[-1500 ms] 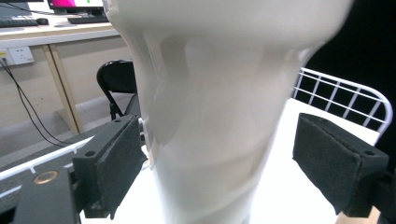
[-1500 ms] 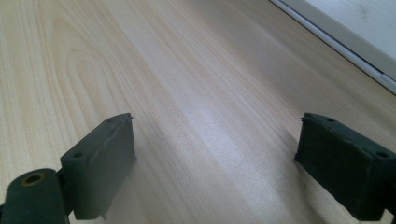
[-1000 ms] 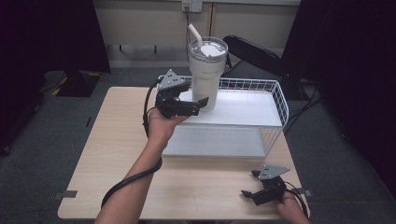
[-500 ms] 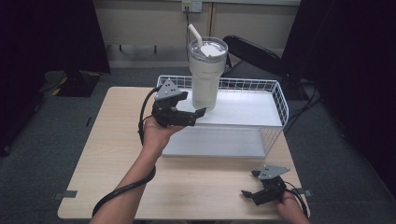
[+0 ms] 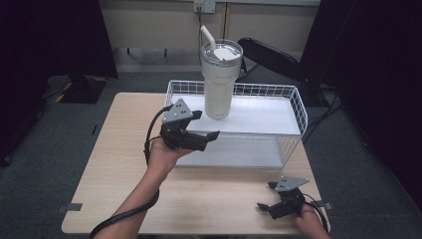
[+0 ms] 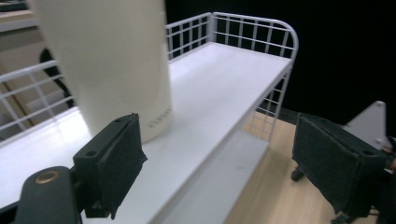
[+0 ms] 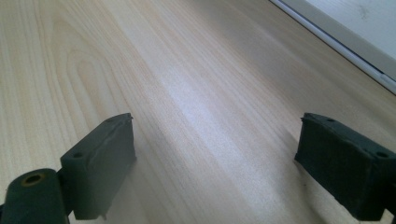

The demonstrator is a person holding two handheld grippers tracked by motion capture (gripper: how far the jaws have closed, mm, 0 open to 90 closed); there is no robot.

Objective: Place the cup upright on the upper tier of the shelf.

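left gripper (image 5: 206,133) spread beside tumbler (image 5: 220,79) on white rack (image 5: 259,119) — right gripper (image 5: 264,197) spread, low over table (image 5: 109,149)

Grey carpet (image 5: 45,164) surrounds the wooden table (image 5: 114,164). Beige wall (image 5: 164,25) behind, with a socket (image 5: 204,6). Black curtains (image 5: 383,74) hang at both sides.

Tall cream tumbler (image 5: 219,82) with clear lid and white straw, standing upright on upper shelf of white wire rack (image 5: 259,117), toward its left end. Rack set on far right part of wooden table (image 5: 114,164); lower shelf bare.
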